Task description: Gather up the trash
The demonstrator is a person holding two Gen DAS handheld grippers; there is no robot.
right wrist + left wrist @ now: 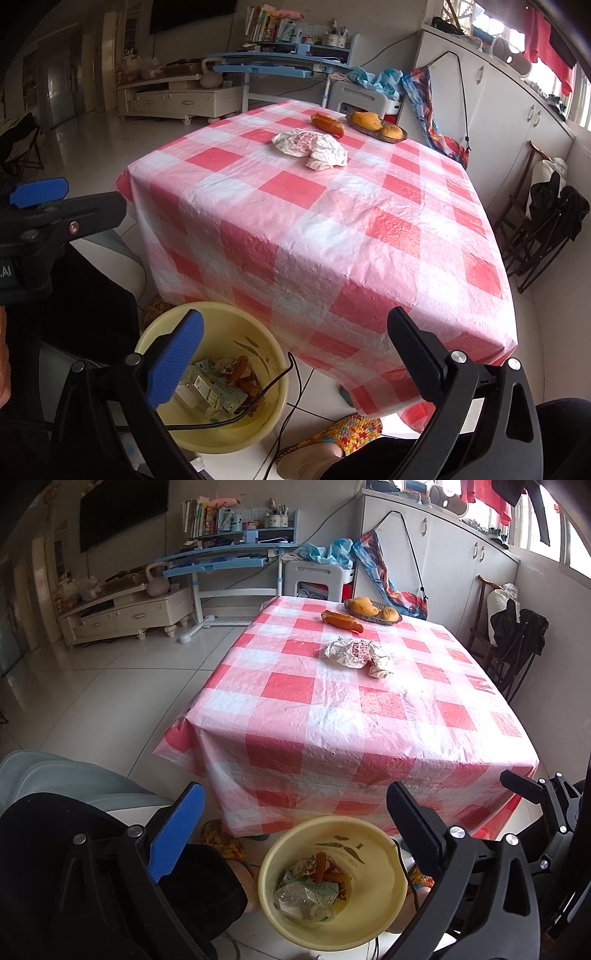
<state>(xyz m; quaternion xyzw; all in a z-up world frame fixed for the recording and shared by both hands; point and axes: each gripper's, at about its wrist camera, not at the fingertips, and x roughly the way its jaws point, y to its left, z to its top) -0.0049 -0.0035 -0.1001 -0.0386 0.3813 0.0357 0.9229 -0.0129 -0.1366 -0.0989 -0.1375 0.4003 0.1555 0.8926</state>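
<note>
The tabletop [332, 716] carries one crumpled wrapper [356, 653], one sweet potato [341, 621] and one dish [397, 619] with two fruits [364, 605]. One yellow bucket [369, 923] stands on the floor.

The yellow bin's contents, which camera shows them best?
The left wrist view: it looks almost straight down into the yellow bin. In the right wrist view a blue finger and a black cable cover part of it.

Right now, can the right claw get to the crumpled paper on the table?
Probably yes. The right claw is open and empty, and the cloth between it and the crumpled paper looks bare. The paper lies far across the table, so the arm must stretch.
</note>
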